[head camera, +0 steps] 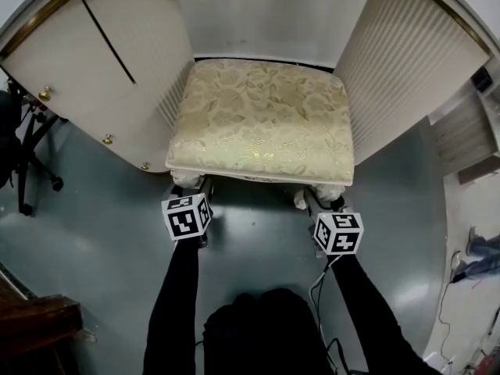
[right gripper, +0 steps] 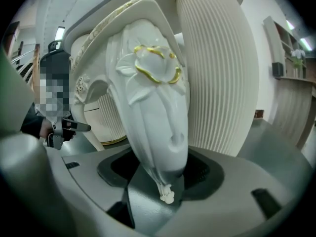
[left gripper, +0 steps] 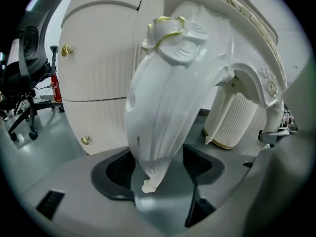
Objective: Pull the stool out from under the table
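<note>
The stool (head camera: 262, 119) has a cream floral cushion and white carved legs; its back half lies under the white table (head camera: 273, 14). My left gripper (head camera: 195, 190) is shut on the stool's front left leg (left gripper: 163, 102), which fills the gap between the dark pads (left gripper: 118, 169) of this gripper (left gripper: 158, 164). My right gripper (head camera: 316, 201) is shut on the front right leg (right gripper: 153, 107), a carved leg with a gold-edged flower. In its own view the right gripper (right gripper: 158, 169) clamps the leg just above its small foot tip.
The table's left cabinet (head camera: 86, 61) with brass knobs (head camera: 44, 94) and its fluted right pedestal (head camera: 406, 69) flank the stool. An office chair base (head camera: 31, 162) stands at the left, a dark wooden piece (head camera: 39, 319) at bottom left. Cables (head camera: 320, 287) trail on the grey floor.
</note>
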### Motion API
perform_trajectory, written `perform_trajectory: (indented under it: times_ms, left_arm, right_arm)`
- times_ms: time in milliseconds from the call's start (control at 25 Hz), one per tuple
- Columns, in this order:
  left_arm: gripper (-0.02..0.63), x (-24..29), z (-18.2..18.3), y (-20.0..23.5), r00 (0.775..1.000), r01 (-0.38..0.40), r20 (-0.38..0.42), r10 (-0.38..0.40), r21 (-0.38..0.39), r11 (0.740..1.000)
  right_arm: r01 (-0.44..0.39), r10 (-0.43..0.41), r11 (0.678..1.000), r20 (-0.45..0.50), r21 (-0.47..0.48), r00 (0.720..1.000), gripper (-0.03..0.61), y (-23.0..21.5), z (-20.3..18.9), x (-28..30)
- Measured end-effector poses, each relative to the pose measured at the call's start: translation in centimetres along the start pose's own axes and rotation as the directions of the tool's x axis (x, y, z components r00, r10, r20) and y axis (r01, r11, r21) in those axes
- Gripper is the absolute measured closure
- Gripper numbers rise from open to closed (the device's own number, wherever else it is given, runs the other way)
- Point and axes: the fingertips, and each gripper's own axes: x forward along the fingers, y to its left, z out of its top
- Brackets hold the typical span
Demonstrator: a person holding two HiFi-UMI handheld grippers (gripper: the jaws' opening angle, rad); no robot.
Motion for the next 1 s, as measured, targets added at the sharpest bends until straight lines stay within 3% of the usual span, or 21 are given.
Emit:
perform_trajectory:
  times_ms: [240, 400, 1000]
  left_arm:
    - [0.298, 1.1, 1.0, -0.1, 1.000, 0.011, 0.025, -0.012, 0.031, 0.999]
    - [0.407, 1.2, 1.3, 0.3, 0.999, -0.028, 0.028, 0.027, 0.056, 0.998]
    - [0.411, 0.4, 1.1, 0.3, 0.999, -0.043, 0.023, 0.042, 0.043, 0.998]
  right_arm:
    - [0.007, -0.006, 1.000, 0.033, -0.030, 0.999, 0.352, -0.2, 0.8, 0.4]
    - [0.017, -0.015, 0.998, 0.041, -0.053, 0.999, 0.368, -0.3, 1.0, 0.4]
    - [0.039, -0.038, 0.998, 0.016, -0.051, 0.999, 0.377, -0.5, 1.1, 0.1]
